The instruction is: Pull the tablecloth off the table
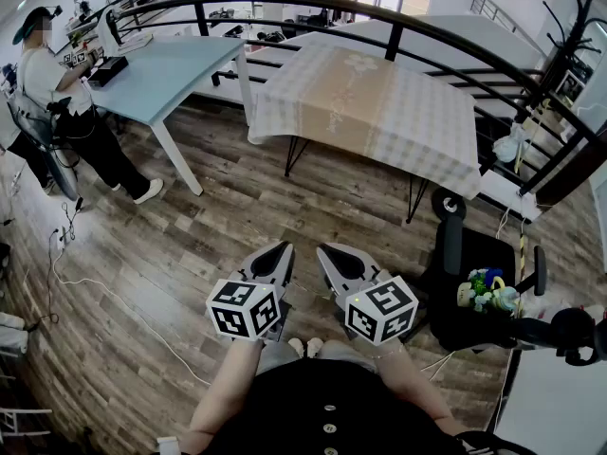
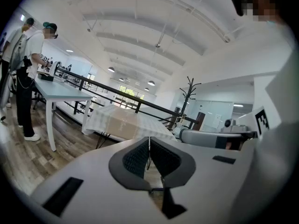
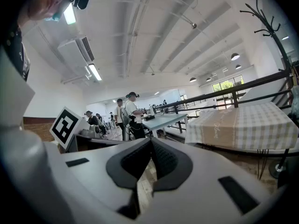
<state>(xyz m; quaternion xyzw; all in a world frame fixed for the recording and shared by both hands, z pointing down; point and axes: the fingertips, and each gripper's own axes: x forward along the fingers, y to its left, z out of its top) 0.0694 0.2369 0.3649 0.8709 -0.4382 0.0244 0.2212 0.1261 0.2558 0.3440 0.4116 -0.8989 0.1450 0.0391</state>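
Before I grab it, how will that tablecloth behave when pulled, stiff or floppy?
Probably floppy: the tablecloth hangs over the edges with soft corner folds. Likely light and quick to slide, since nothing sits on it. It may bunch up rather than come off flat.

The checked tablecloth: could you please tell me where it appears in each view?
Head view: tablecloth upper centre.
Left gripper view: tablecloth just left of centre, mid-height.
Right gripper view: tablecloth right edge, mid-height.
Shared landmark: light blue table, left of the tablecloth in every view.
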